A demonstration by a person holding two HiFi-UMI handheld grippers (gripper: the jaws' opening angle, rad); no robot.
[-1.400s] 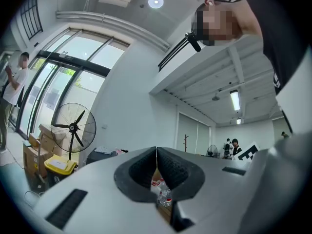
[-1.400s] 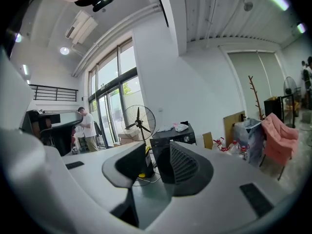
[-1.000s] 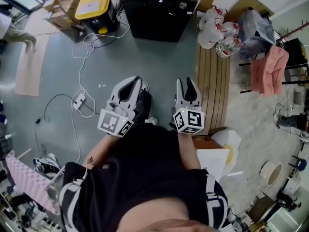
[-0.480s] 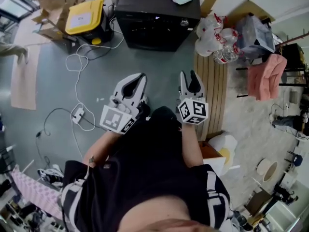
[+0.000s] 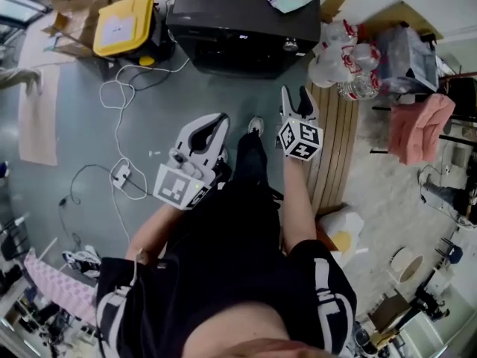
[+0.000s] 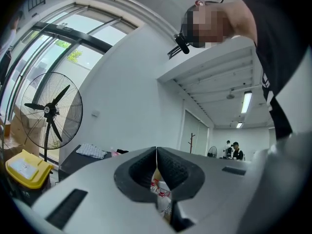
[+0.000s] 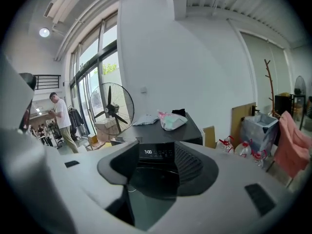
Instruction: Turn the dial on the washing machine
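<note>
Both forearms reach forward over the person's feet. The left gripper (image 5: pixel 218 121) points level, its jaws pressed together and empty. The right gripper (image 5: pixel 296 99) tips slightly down; its jaws are spread, have just been opening, and hold nothing. The washing machine (image 5: pixel 242 21) stands far ahead, its dial (image 5: pixel 289 45) at the front right. Bare floor (image 5: pixel 223 88) lies between, with a cable (image 5: pixel 119 125) to the left and wooden boards (image 5: pixel 335 148) to the right.

We stand in a cluttered workshop hall: loose cables (image 5: pixel 117 129) across the grey floor (image 5: pixel 186 88), cardboard boxes (image 5: pixel 67 21), a pedestal fan (image 6: pixel 47 110), tall windows (image 6: pixel 58 48), and a freestanding washing machine (image 5: pixel 238 6).
</note>
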